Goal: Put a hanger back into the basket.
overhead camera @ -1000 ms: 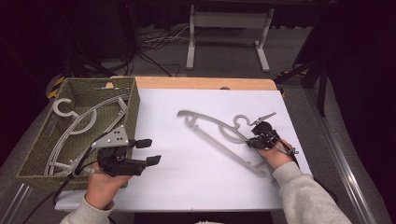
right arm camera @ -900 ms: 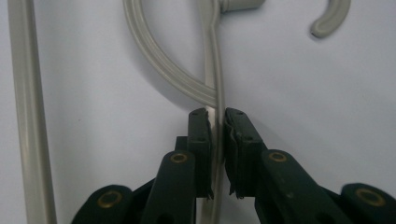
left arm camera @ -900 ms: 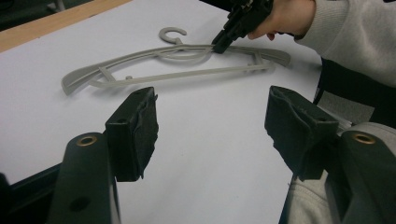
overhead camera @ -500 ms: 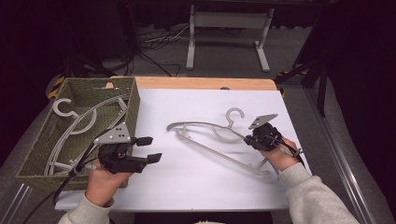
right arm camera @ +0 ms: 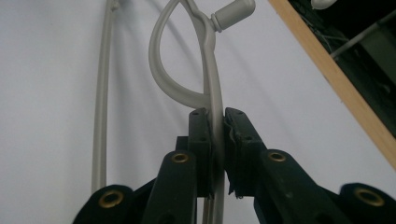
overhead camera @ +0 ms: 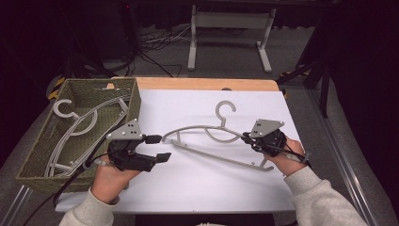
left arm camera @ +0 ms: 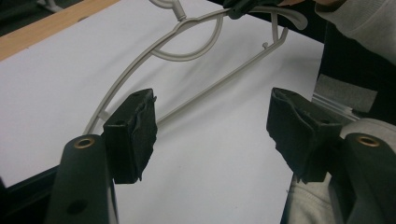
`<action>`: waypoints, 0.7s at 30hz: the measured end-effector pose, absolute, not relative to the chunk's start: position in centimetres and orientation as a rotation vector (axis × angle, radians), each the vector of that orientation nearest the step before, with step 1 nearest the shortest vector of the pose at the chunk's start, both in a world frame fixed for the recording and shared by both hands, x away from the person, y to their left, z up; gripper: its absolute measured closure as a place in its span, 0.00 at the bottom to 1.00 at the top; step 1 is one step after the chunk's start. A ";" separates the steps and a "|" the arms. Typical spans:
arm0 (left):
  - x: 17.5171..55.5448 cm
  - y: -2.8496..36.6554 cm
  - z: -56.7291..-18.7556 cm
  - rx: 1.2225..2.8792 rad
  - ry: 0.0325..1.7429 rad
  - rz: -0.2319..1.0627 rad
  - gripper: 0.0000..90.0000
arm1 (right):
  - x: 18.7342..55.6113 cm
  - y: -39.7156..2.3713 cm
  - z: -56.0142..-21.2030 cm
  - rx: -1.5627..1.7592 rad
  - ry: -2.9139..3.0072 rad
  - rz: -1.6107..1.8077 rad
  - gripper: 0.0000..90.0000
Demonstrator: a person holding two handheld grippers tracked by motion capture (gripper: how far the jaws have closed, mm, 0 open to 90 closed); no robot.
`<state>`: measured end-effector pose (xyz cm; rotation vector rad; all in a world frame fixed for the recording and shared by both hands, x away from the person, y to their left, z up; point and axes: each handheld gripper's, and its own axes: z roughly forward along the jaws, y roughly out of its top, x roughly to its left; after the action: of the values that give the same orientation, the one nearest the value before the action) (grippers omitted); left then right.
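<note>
A green woven wicker basket (overhead camera: 33, 155) sits at the white tabletop's (overhead camera: 197, 188) left edge, holding pale grey plastic hangers (overhead camera: 75, 122). A light wooden strip (overhead camera: 207, 84) borders the far side.

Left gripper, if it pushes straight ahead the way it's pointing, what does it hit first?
Most likely the grey hanger: the left gripper has open jaws aimed at the hanger's near end and lower bar. Depth is unclear, so it might pass above the white table cover first.

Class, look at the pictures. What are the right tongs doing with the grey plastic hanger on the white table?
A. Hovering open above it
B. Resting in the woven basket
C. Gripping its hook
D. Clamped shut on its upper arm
D: in the right gripper view the right tongs pinch the grey plastic hanger's arm between both pads.
</note>
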<state>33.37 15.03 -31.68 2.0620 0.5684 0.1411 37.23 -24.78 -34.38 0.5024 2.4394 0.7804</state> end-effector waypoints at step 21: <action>35.3 13.6 -31.8 2.080 0.563 0.090 0.37 | 33.8 -22.1 -31.7 0.236 2.405 0.844 0.92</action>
<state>35.26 13.58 -31.85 2.0801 0.5627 0.0901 33.80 -22.14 -31.69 0.2364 2.4052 0.8439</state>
